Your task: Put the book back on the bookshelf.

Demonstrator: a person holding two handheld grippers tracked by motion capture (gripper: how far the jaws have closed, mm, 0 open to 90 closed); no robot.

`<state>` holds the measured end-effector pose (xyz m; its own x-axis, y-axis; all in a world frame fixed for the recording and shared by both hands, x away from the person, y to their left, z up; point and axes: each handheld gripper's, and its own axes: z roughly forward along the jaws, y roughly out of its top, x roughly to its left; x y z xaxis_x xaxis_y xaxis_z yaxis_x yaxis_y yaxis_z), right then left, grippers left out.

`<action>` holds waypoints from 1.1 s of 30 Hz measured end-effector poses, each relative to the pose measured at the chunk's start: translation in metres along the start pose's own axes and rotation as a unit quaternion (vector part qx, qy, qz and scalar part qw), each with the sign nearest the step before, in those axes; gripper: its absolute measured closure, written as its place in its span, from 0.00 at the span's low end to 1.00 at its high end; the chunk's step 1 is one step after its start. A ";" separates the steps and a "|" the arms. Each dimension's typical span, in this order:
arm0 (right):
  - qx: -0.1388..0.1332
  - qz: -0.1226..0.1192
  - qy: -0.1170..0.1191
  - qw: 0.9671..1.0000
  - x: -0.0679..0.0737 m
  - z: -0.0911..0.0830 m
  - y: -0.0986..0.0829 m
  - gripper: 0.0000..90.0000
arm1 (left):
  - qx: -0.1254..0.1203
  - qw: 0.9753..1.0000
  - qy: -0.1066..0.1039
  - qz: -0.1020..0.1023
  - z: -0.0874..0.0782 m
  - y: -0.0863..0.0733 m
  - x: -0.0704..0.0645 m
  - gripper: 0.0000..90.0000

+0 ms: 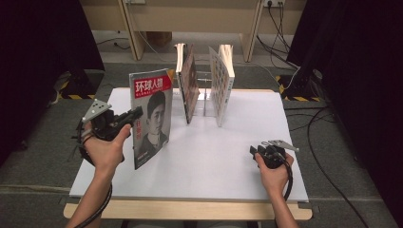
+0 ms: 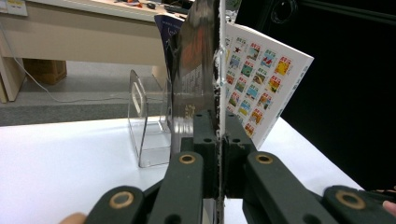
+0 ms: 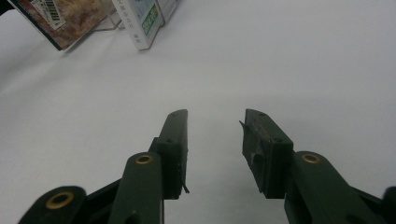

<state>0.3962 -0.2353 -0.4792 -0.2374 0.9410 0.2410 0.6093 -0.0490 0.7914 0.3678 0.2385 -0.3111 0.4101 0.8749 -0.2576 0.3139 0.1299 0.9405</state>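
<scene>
The glossy magazine with a red title band and a black-and-white portrait cover [image 1: 151, 116] stands upright over the left part of the white worktop [image 1: 214, 156], its band reading "环球人物"; the smaller print beneath is too fine to read; the left tool [image 1: 138, 113] is clamped on its left edge, seen edge-on between the jaws in the left gripper view [image 2: 217, 70]. Behind it a clear acrylic book stand [image 2: 144, 126] holds a dark-covered magazine [image 1: 189, 85] and a white booklet printed with rows of small coloured pictures [image 1: 221, 83], both leaning; a barcode shows on the dark one, its digits illegible. The right tool [image 3: 215, 140] rests low near the right front, jaws apart, holding nothing.
</scene>
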 end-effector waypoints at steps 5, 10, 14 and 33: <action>0.000 0.001 0.001 1.000 0.000 0.000 0.000 0.68 | 0.000 1.000 0.003 0.003 0.006 0.003 -0.001 0.96; 0.002 0.004 0.000 1.000 0.000 0.000 0.000 0.68 | -0.001 1.000 0.006 -0.001 0.014 0.006 0.000 0.96; 0.001 0.000 0.000 1.000 -0.001 0.000 0.000 0.68 | -0.001 1.000 0.008 0.001 0.018 0.007 0.000 0.96; 0.002 0.004 0.001 1.000 -0.001 0.000 0.000 0.68 | -0.007 1.000 0.015 -0.004 0.047 0.015 -0.002 0.96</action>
<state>0.3966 -0.2365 -0.4799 -0.2334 0.9403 0.2478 0.6140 -0.0551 0.7874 0.4118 0.2172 -0.3063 0.3819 0.8872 -0.2588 0.3046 0.1436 0.9416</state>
